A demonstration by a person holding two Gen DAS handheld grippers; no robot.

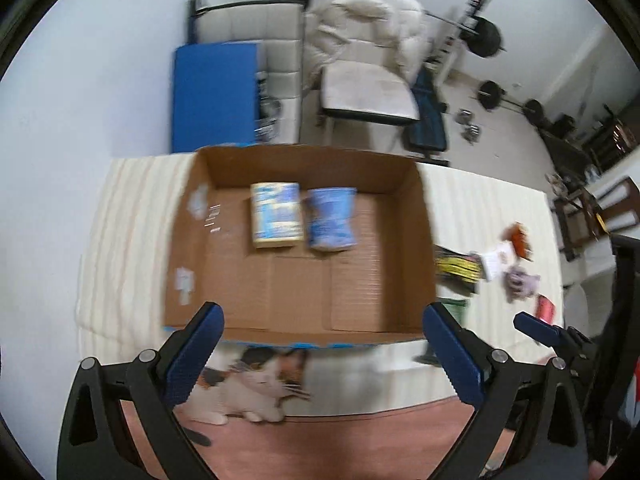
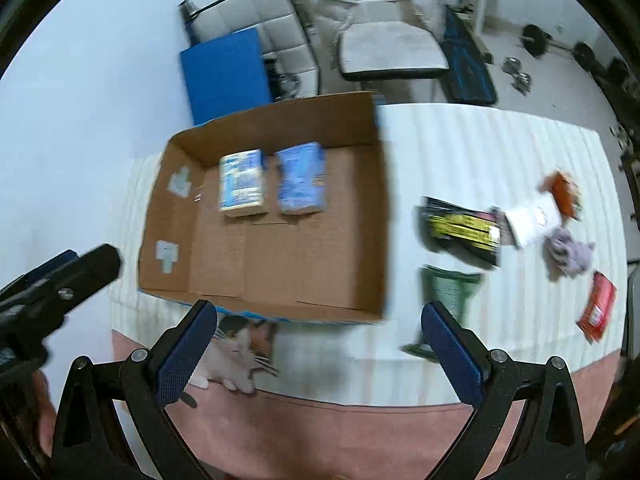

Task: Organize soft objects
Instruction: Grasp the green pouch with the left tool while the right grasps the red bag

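Observation:
An open cardboard box (image 1: 416, 216) (image 2: 376, 216) sits on a white striped cloth. Inside it lie a yellow-blue pack (image 1: 275, 215) (image 2: 241, 185) and a blue pack (image 1: 331, 218) (image 2: 301, 184) side by side. Right of the box lie a black-yellow pack (image 2: 460, 226) (image 1: 458, 266), a green pack (image 2: 450, 286), a white-orange pack (image 2: 536, 216), a purple cloth (image 2: 568, 254) (image 1: 520, 282) and a red pack (image 2: 598, 306). My left gripper (image 1: 320, 354) is open and empty above the box's near edge. My right gripper (image 2: 316, 350) is open and empty, near the green pack.
A cat picture (image 1: 256, 384) shows on the box's front side. A pink surface (image 2: 320, 432) lies under the cloth's near edge. Behind the table stand a blue panel (image 1: 214, 96), a white chair (image 1: 366, 92) and barbell weights (image 1: 486, 38).

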